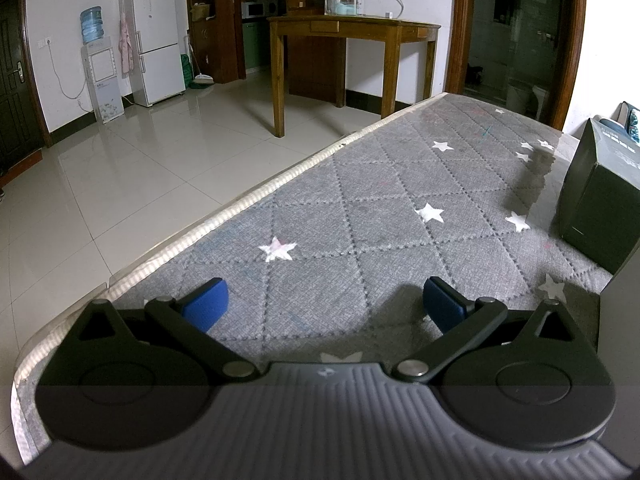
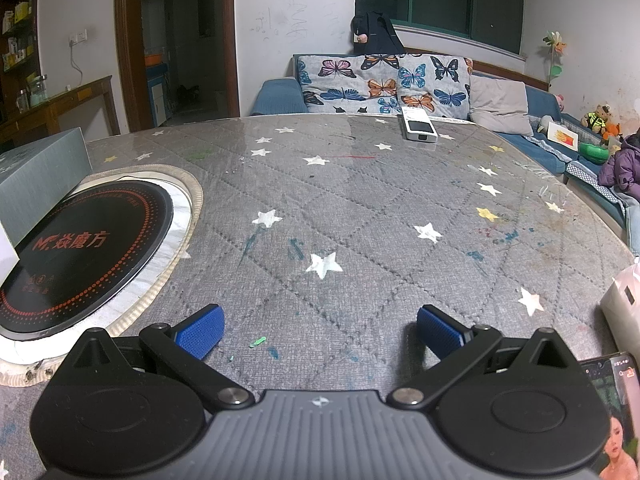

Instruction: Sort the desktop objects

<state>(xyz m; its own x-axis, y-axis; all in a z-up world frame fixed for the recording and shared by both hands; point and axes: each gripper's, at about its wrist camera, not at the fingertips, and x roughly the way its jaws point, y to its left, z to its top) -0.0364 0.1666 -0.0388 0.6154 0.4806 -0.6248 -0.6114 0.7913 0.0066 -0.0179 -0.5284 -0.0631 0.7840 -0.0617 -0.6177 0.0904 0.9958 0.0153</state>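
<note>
Left wrist view: left tool (image 1: 325, 304) hovered low over the counter (image 1: 360, 208), blue pads (image 1: 206, 304) spread wide, nothing between them. Counter had a grey quilted cover with white stars under a clear sheet. Dark box (image 1: 596, 196) stood at the right edge of that view, on the counter, well apart from the tool. Past the counter edge: tiled floor (image 1: 120, 184), wooden table (image 1: 348, 32) with jars on it, fridge (image 1: 154, 40) and water dispenser (image 1: 100, 76) by the wall.

Right wrist view: right tool (image 2: 318, 332) was also released, pads wide apart, gripping nothing, low over bare cover. Round black cooktop (image 2: 76, 248) sat set into the counter to the tool's left, red dot ring and lettering on it. Grey box (image 2: 44, 172) stood just behind the cooktop, whether touching its rim I couldn't tell. Small white device (image 2: 418, 128) lay at the far edge of the counter, well away from both pads. Phone (image 2: 616, 412), screen lit, lay near the right pad's arm at the bottom right corner. White bag (image 2: 624, 304) sat at the right edge, partly cut off. Small green scrap (image 2: 258, 342) lay on the cover just ahead of the left pad. Sofa (image 2: 280, 94) with butterfly cushions (image 2: 384, 80) ran behind the counter; soft toys (image 2: 600, 118) sat on it at the far right.
</note>
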